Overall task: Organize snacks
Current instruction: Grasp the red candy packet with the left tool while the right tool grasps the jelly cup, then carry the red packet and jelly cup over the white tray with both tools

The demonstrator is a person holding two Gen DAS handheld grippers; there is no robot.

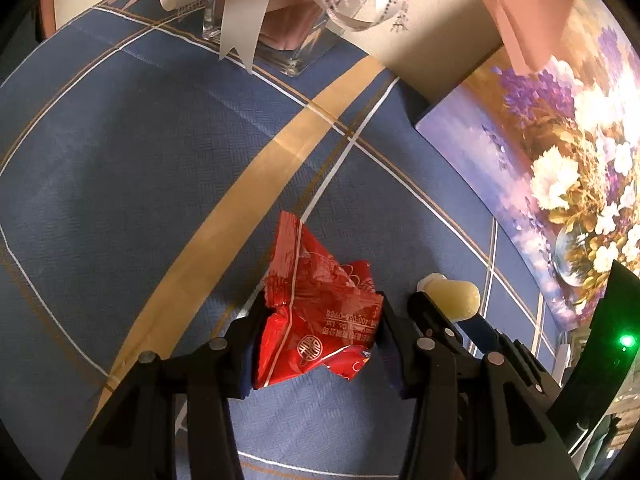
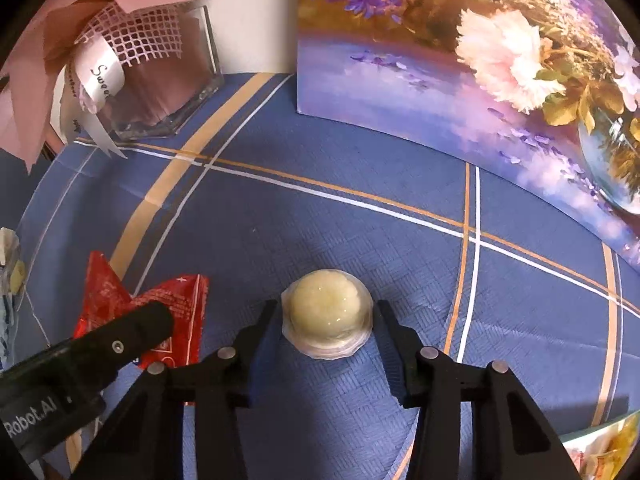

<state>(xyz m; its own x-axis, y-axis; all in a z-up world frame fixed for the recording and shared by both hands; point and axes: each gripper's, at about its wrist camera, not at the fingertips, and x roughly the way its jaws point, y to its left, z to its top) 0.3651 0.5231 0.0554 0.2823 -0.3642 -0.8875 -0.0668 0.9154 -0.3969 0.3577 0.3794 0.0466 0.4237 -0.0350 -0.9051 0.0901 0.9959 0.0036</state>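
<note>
A crumpled red snack packet (image 1: 316,312) lies on the blue checked tablecloth (image 1: 120,184). My left gripper (image 1: 322,300) is shut on it, one finger on each side. The packet (image 2: 180,300) also shows in the right wrist view, partly hidden behind a black finger (image 2: 132,332) of the left gripper. A pale yellow jelly cup (image 2: 328,316) sits dome up on the cloth to the right of the packet. My right gripper (image 2: 328,308) is shut on it, both pads against its sides. The left wrist view shows the cup (image 1: 456,296) at the tip of a right finger (image 1: 428,312).
A flower painting on canvas (image 2: 460,80) leans upright along the far right. A square glass vase (image 2: 176,96) with pink paper and white ribbons stands at the back left. Another clear-wrapped snack (image 2: 10,268) peeks in at the left edge.
</note>
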